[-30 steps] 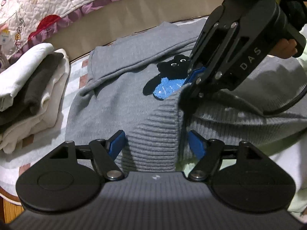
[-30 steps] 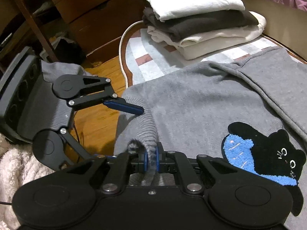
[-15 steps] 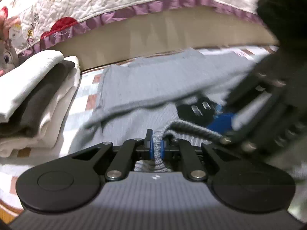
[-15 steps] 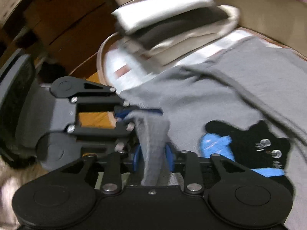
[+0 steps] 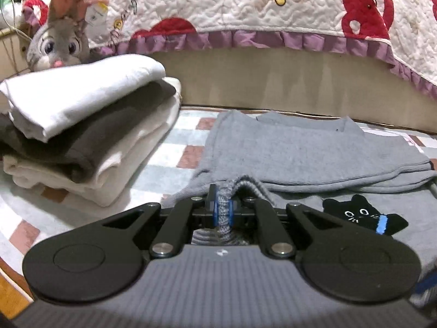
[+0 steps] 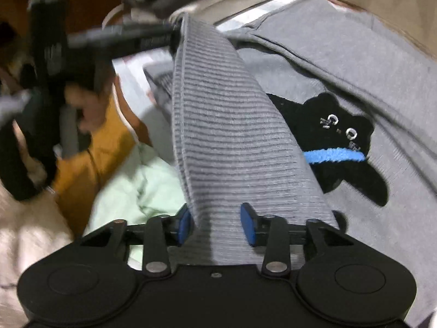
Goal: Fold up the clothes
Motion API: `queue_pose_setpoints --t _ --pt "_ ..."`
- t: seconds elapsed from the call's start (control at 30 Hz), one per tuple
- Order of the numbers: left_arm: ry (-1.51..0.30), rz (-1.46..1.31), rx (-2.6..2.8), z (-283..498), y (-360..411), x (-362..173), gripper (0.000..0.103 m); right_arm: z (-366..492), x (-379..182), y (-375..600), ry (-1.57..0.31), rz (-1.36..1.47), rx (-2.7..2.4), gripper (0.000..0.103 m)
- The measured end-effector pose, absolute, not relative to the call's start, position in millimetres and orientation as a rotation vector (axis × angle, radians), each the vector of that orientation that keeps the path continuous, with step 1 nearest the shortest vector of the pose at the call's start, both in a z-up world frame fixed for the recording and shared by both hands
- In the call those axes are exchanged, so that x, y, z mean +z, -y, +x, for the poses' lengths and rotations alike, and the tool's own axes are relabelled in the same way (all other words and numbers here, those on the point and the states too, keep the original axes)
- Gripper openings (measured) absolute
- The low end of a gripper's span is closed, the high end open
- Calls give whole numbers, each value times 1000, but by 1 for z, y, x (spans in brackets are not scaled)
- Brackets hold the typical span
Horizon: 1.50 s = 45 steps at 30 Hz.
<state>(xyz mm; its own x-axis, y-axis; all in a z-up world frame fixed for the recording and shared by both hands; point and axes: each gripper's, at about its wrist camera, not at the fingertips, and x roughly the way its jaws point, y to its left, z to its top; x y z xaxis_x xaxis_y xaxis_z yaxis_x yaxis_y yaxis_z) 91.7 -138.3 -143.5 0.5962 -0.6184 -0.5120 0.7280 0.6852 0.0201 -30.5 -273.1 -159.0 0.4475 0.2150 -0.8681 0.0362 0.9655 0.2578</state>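
left gripper [image 5: 223, 210]: clamped on hem [image 5: 224, 213] of sweater [image 5: 300, 153] | right gripper [image 6: 217, 225]: jaws closing, hem between, pads not pressing

This is a bedroom in a home. A bed runs along the far edge of the mat [image 5: 174, 147], its beige side draped with a quilt [image 5: 245, 2] stitched in white, patched with red shapes and trimmed with a purple frill. A plush rabbit [image 5: 58, 41] sits at the far left corner, behind a stack [image 5: 82, 134] of folded clothes. A grey sweater [image 5: 300, 153] with a black cat patch [image 5: 363, 214] lies spread on the checked mat. Wooden floor [image 6: 90, 158] shows beyond the mat's left edge.
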Motion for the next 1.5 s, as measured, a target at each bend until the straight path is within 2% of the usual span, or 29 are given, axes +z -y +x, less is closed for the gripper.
queue_pose_setpoints --t 0.03,0.1,0.23,0.43,0.5,0.53,0.6,0.63,0.73,0.83,0.9,0.97,1.0,1.13,1.2,1.3,1.33,1.37,1.4,1.5 --pt "-494 231 -808 89 136 -142 7 -30 -156 271 -1095 203 82 5" --pt "-486 214 -846 84 131 -141 7 -28 -145 268 -1062 58 -37 4" --pt "-526 197 -848 80 136 -141 7 -13 -130 274 -916 -435 -327 5" --pt "-420 280 -814 85 167 -104 7 14 -97 352 -772 -201 -378 4" --pt "-462 337 -821 94 181 -102 9 17 -87 369 -713 -139 -393 6" --pt "-503 357 -807 100 187 -109 10 19 -89 377 -709 -84 -369 12" --pt "-600 390 -785 113 194 -135 13 21 -104 398 -742 19 -323 16" --pt "-649 408 -772 120 195 -151 13 21 -114 407 -770 58 -308 21" --pt "-746 351 -734 138 179 -183 17 -1 -129 401 -764 15 -369 24" --pt "-810 165 -761 156 152 -185 18 -30 -132 382 -731 33 -283 42" --pt "-762 185 -757 155 150 -179 21 -42 -137 366 -742 26 -184 45" --pt "-696 223 -743 150 151 -171 21 -48 -147 347 -784 -28 -109 53" --pt "-654 249 -732 147 152 -166 21 -49 -152 338 -809 -62 -86 55" --pt "-512 262 -730 142 147 -150 23 -33 -178 323 -907 -170 -97 55" --pt "-577 132 -815 158 135 -148 25 -25 -184 328 -917 -153 -131 55" --pt "-671 -65 -937 183 116 -146 26 -16 -184 350 -919 24 -214 52" --pt "-691 -104 -959 190 109 -148 26 -14 -182 357 -916 80 -253 42" --pt "-680 -113 -973 191 102 -148 26 -12 -180 362 -907 105 -280 16" --pt "-662 -89 -970 191 98 -147 27 -11 -178 364 -897 101 -297 8" --pt "-637 2 -964 188 91 -147 38 -8 -166 366 -849 11 -350 8"
